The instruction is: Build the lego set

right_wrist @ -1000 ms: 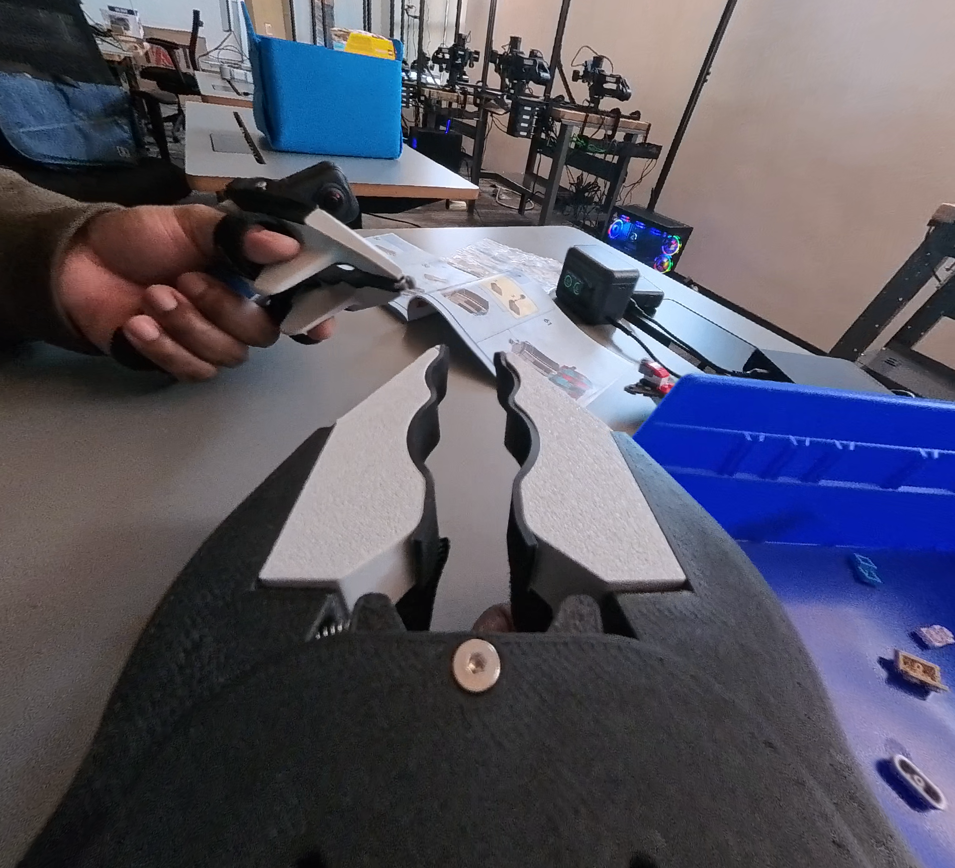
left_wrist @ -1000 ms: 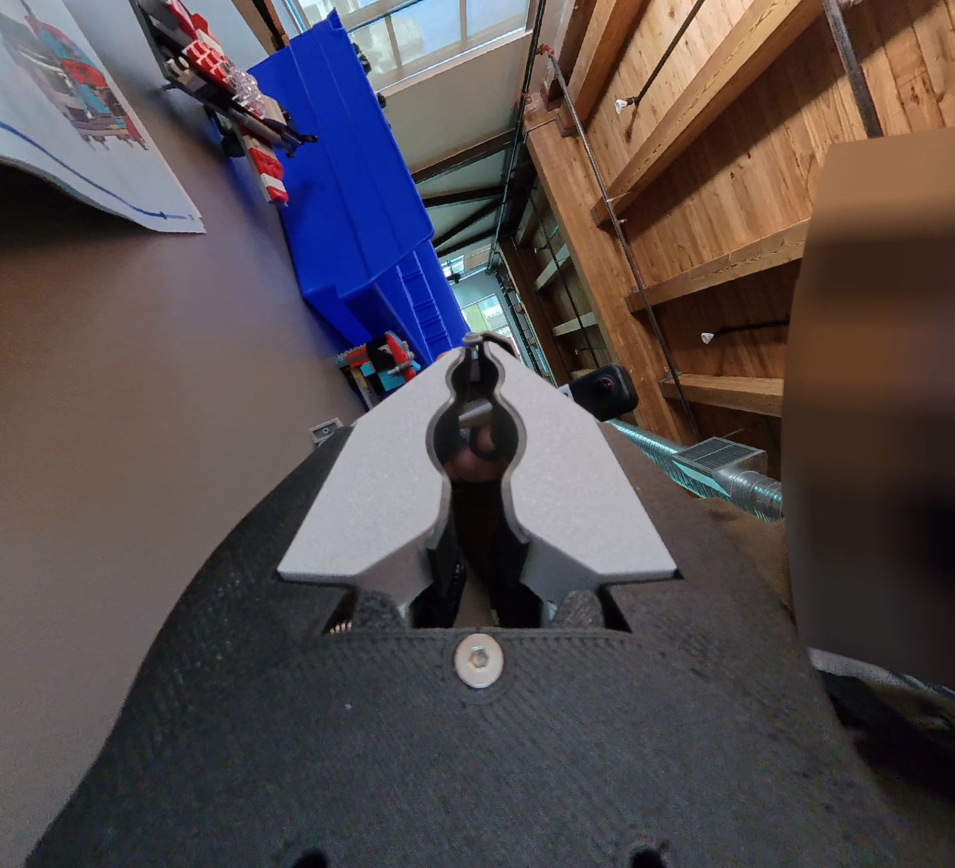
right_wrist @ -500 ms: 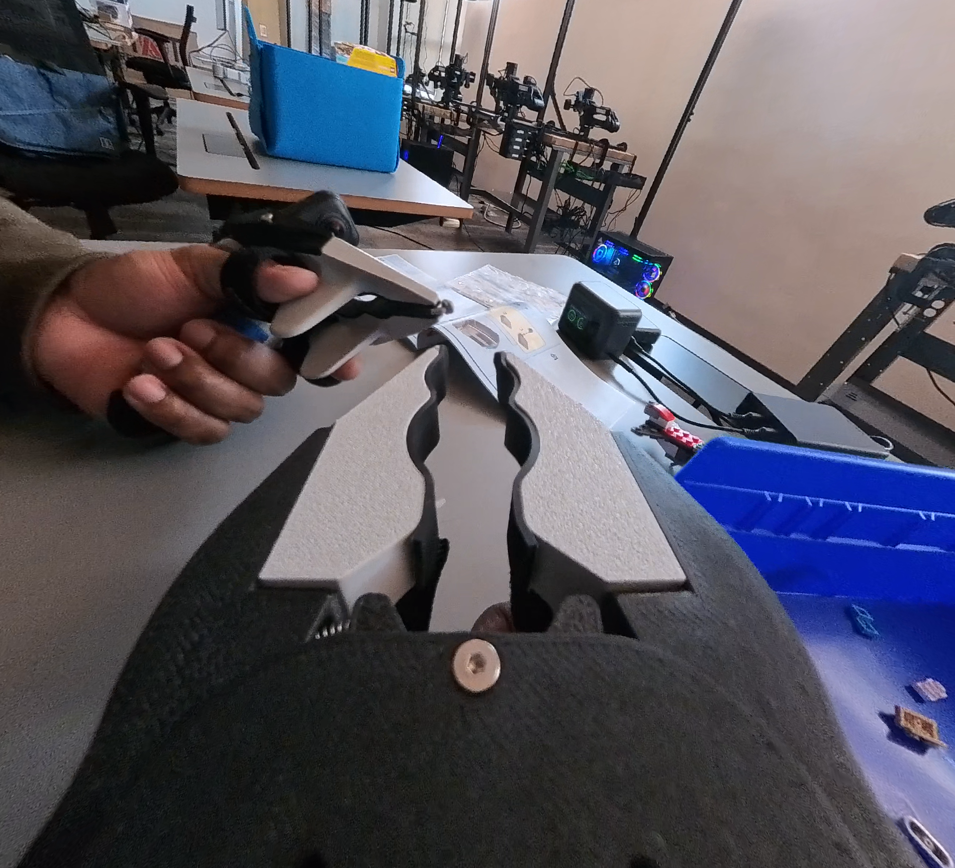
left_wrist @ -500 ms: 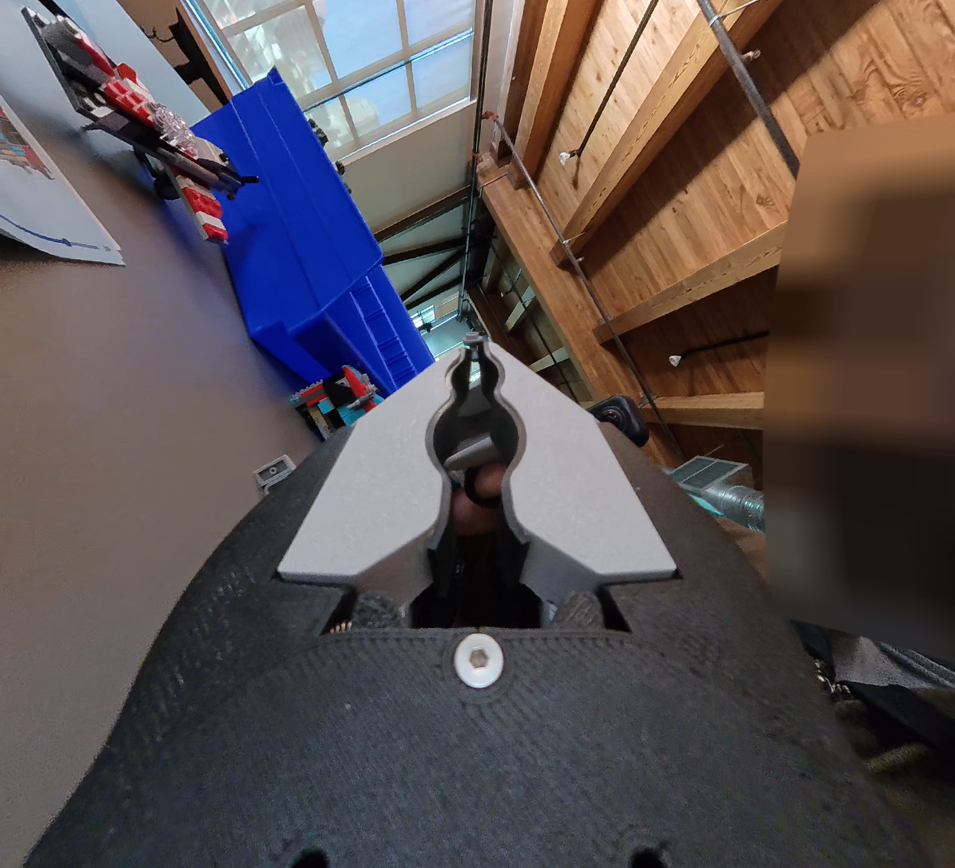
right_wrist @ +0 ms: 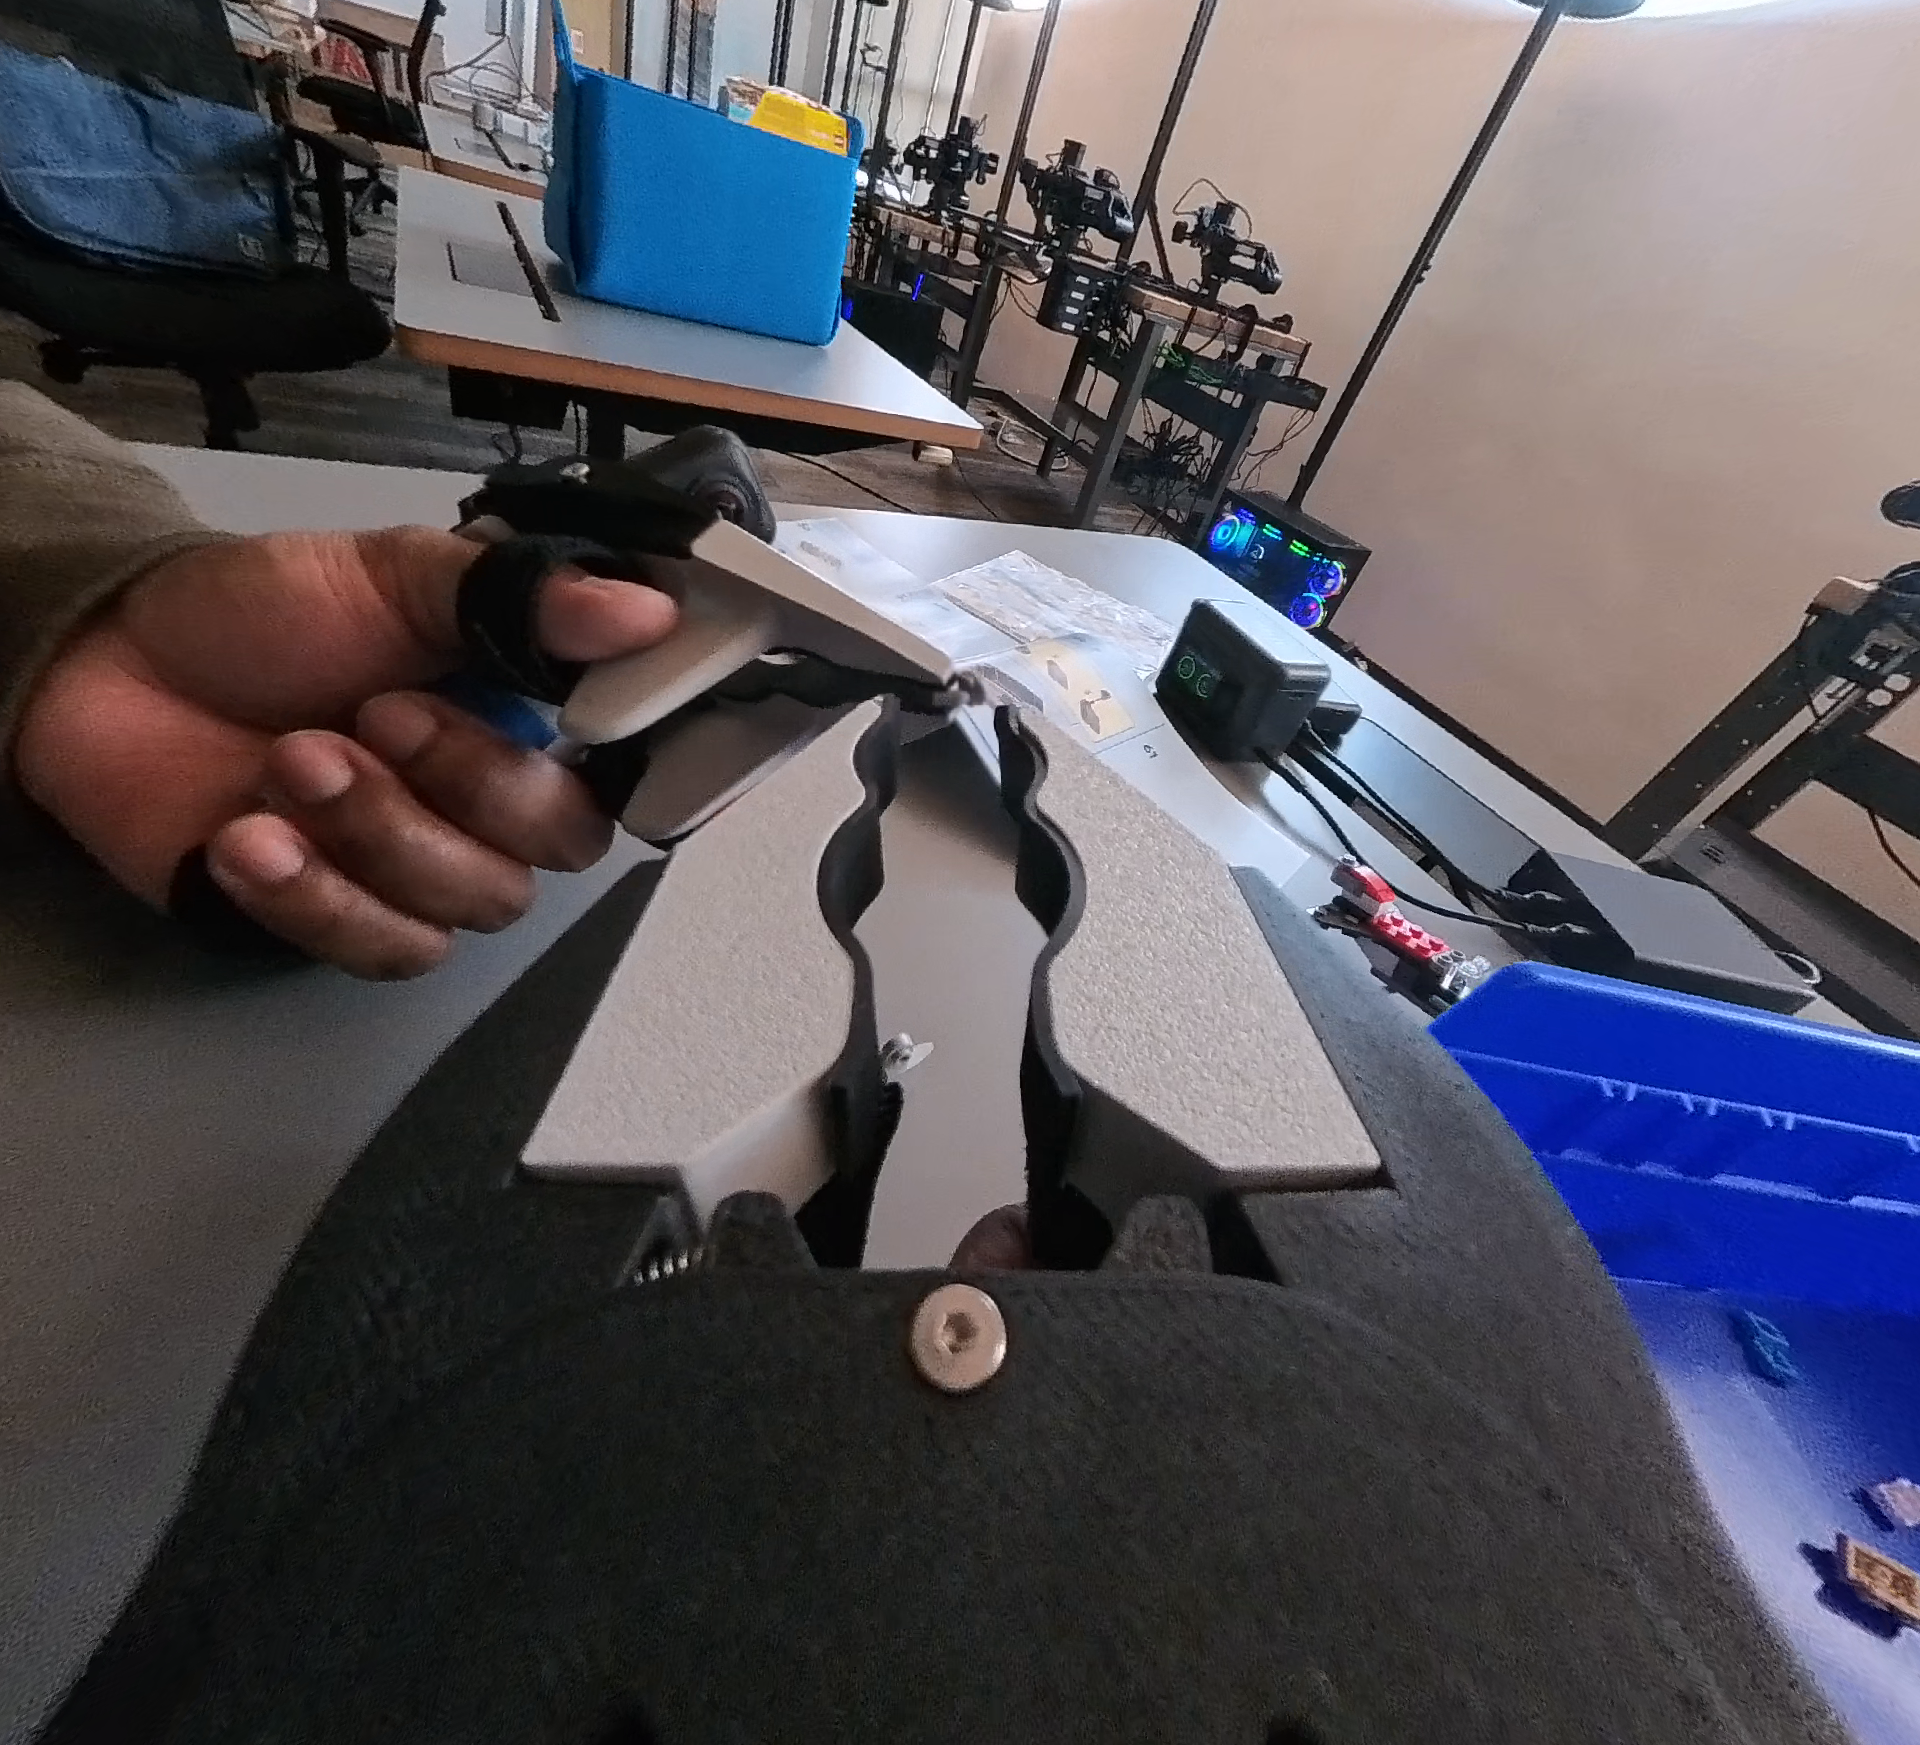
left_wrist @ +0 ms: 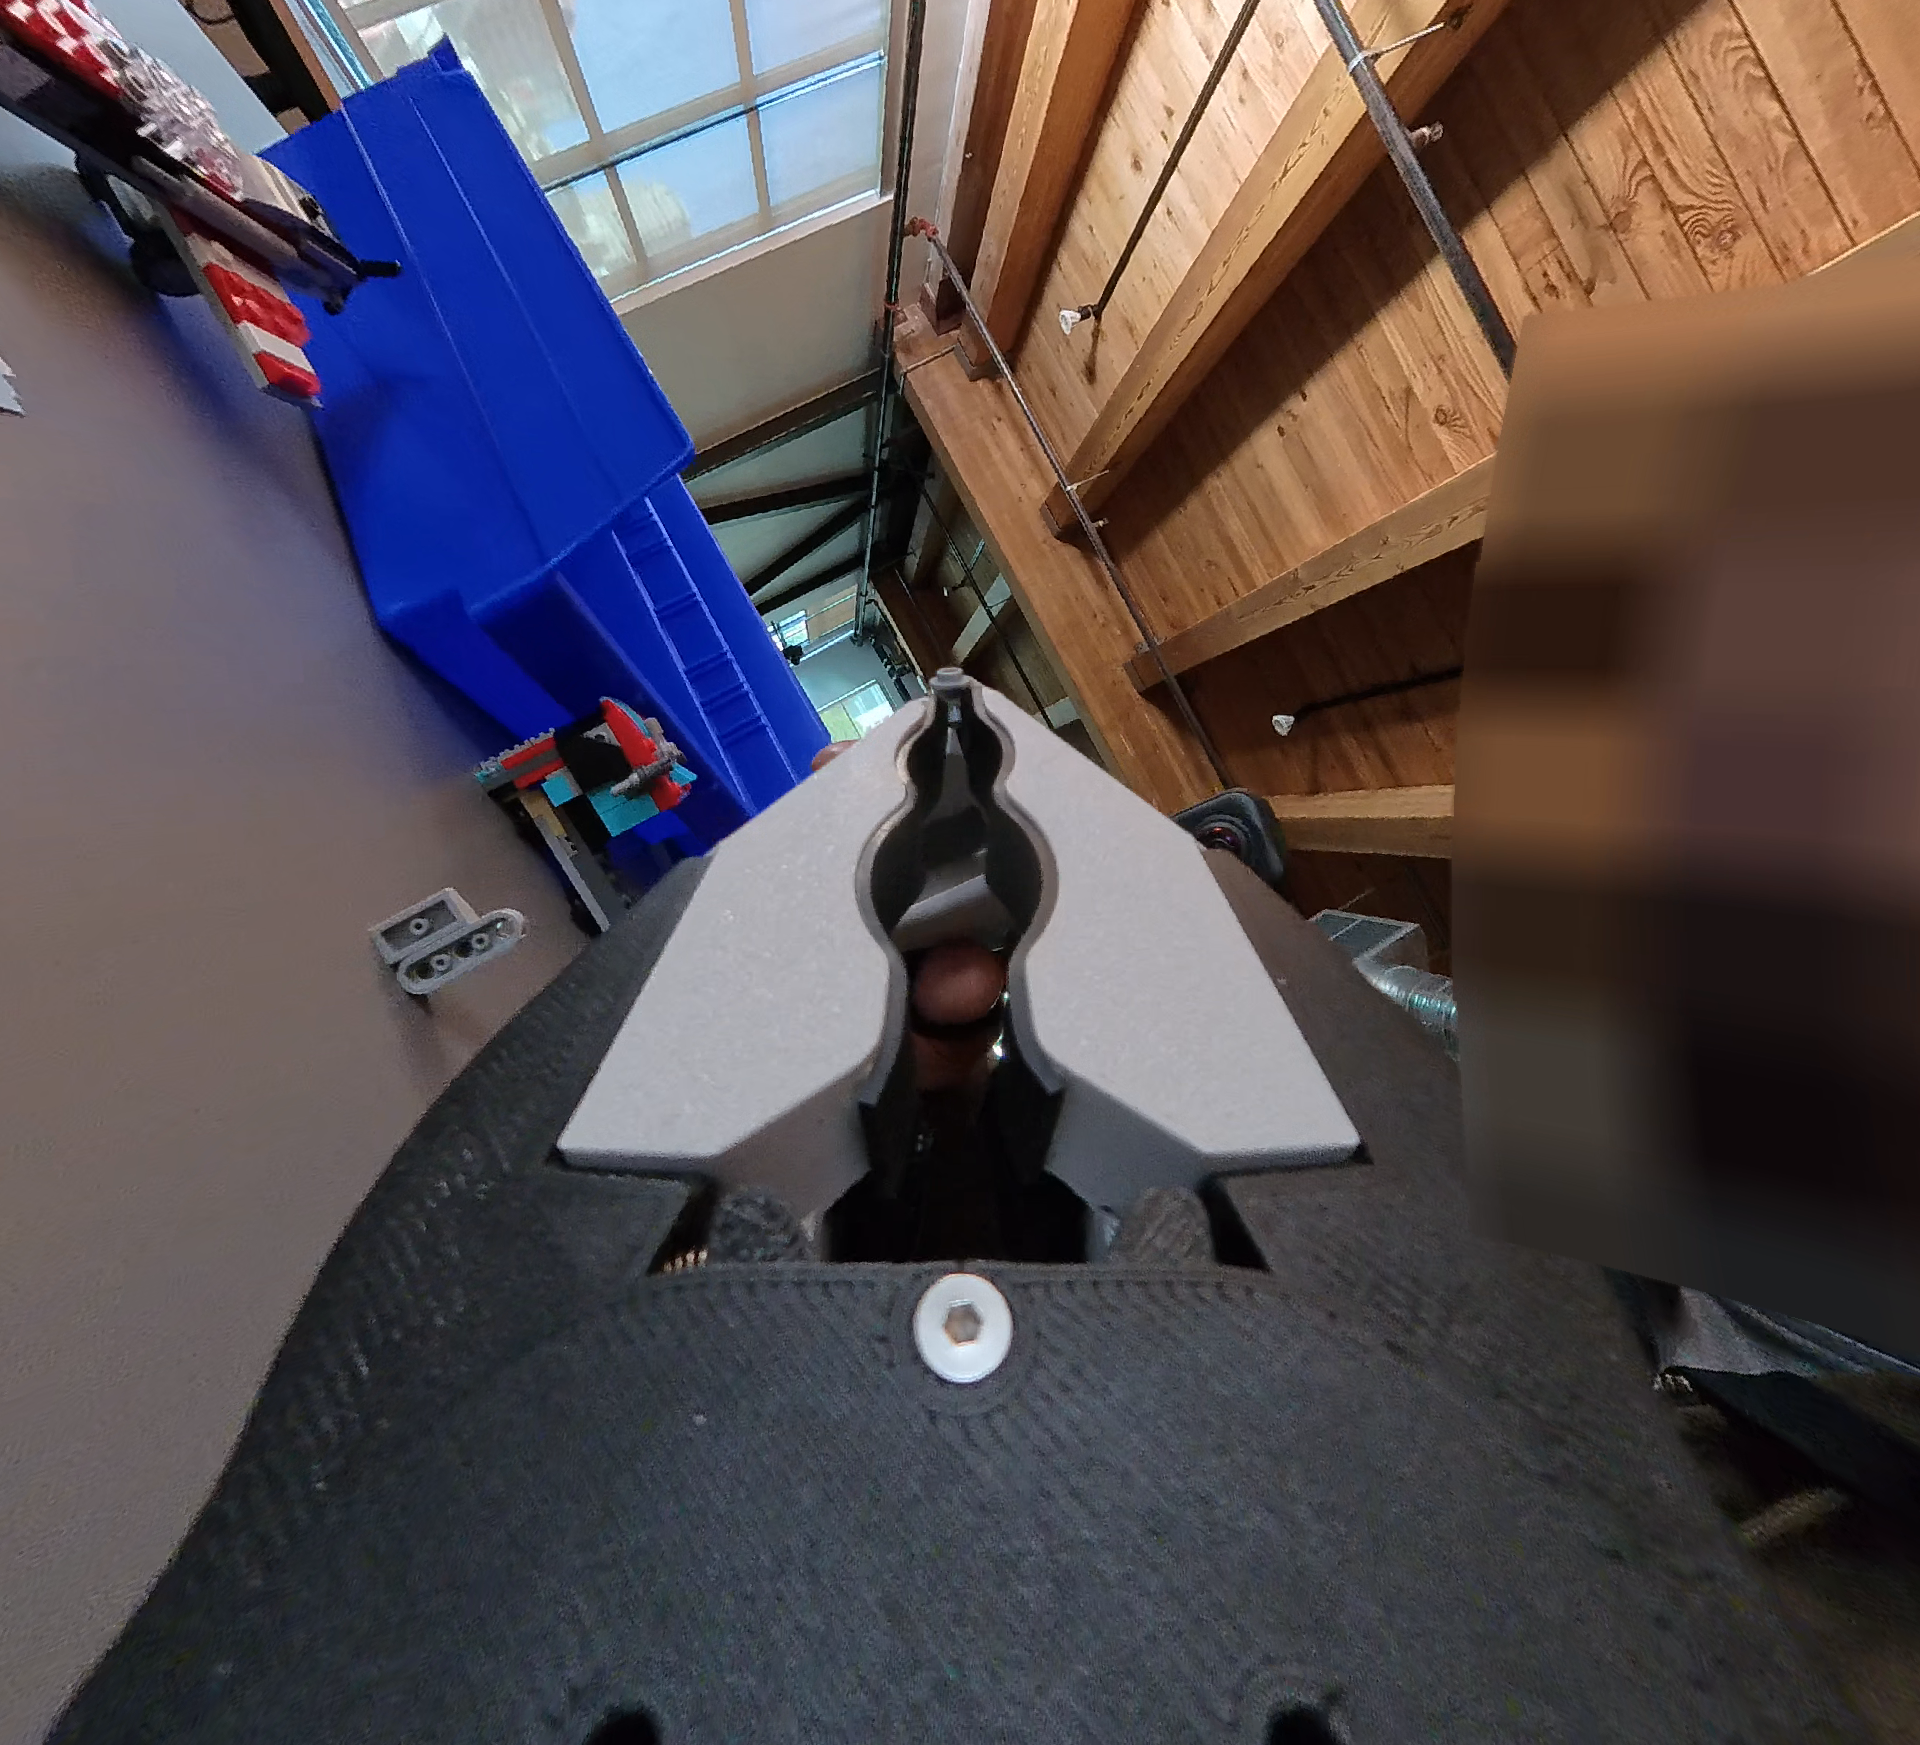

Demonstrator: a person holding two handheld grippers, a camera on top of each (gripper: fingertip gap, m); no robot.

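Observation:
My left gripper (left_wrist: 948, 700) is shut on a small grey brick piece (left_wrist: 948, 679) that sticks out past its tips. It is held in the air, tilted up off the grey table (left_wrist: 156, 760). In the right wrist view a hand holds the left gripper (right_wrist: 951, 679), and the grey piece (right_wrist: 971, 683) at its tips sits just above my right gripper's left fingertip (right_wrist: 883, 724). My right gripper (right_wrist: 943, 724) is open, with only bare table showing between its fingers. It points at the left gripper's tips.
A blue bin (right_wrist: 1683, 1124) with loose pieces (right_wrist: 1870, 1581) is at the right; it also shows in the left wrist view (left_wrist: 499, 407). On the table lie an open booklet (right_wrist: 1039, 635), a black device with cables (right_wrist: 1236, 687), a red brick build (right_wrist: 1392, 926), a red and teal model (left_wrist: 592, 786) and grey bricks (left_wrist: 447, 942). Less than 4 cm separates the two grippers' tips.
The left gripper has moved up and toward the right gripper's tips, still shut on the small grey piece. The right gripper stays open and has tilted a little.

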